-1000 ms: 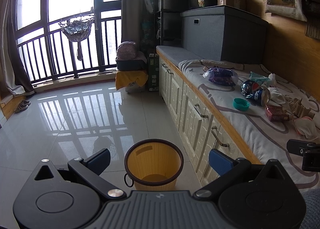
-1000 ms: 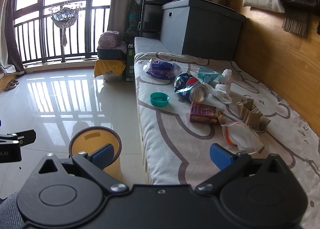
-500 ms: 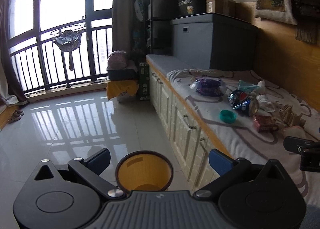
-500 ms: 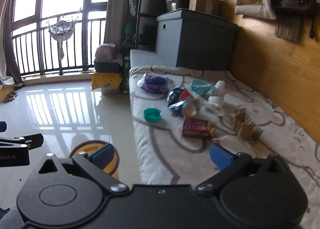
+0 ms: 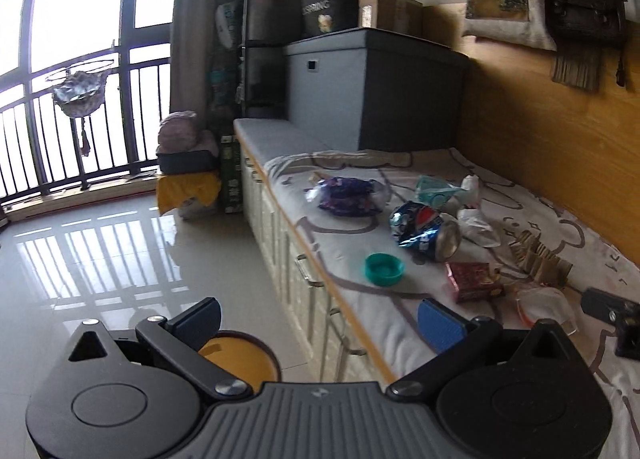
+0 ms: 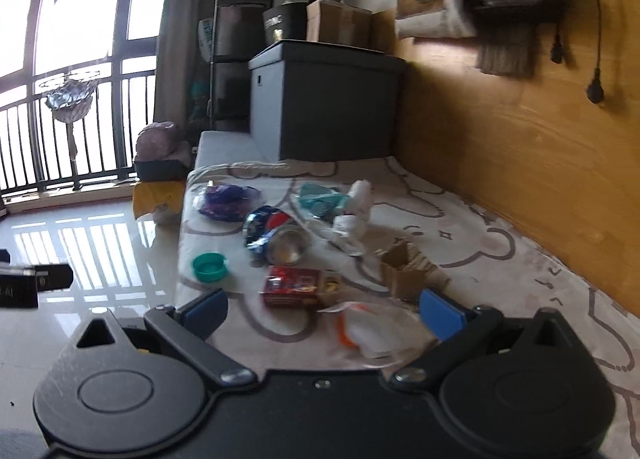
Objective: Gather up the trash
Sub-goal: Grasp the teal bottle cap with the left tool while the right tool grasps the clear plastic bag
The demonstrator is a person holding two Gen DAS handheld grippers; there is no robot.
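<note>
Bench seat point(image 6: 500, 259), covered with printed sheet, carries trash; yellow bin point(image 5: 244, 355) stands on floor beside it, now largely hidden under left tool point(image 5: 320, 315), whereas a second ago its whole mouth was seen; both views have been raised and swung toward litter; collection judged not yet begun. Right tool point(image 6: 324, 307) spread, empty, nearest clear bag point(image 6: 372, 331); left tool likewise spread, empty. Crushed can point(image 6: 276, 237), red box point(image 6: 292, 286), teal cap point(image 6: 209, 266) lie untouched.

I see glossy tile floor point(image 5: 100, 243), matt cloth bench cover point(image 6: 500, 259), crumpled shiny metal can point(image 5: 424, 233), smooth plastic lid point(image 5: 383, 268), wood wall panel point(image 6: 520, 147).
</note>
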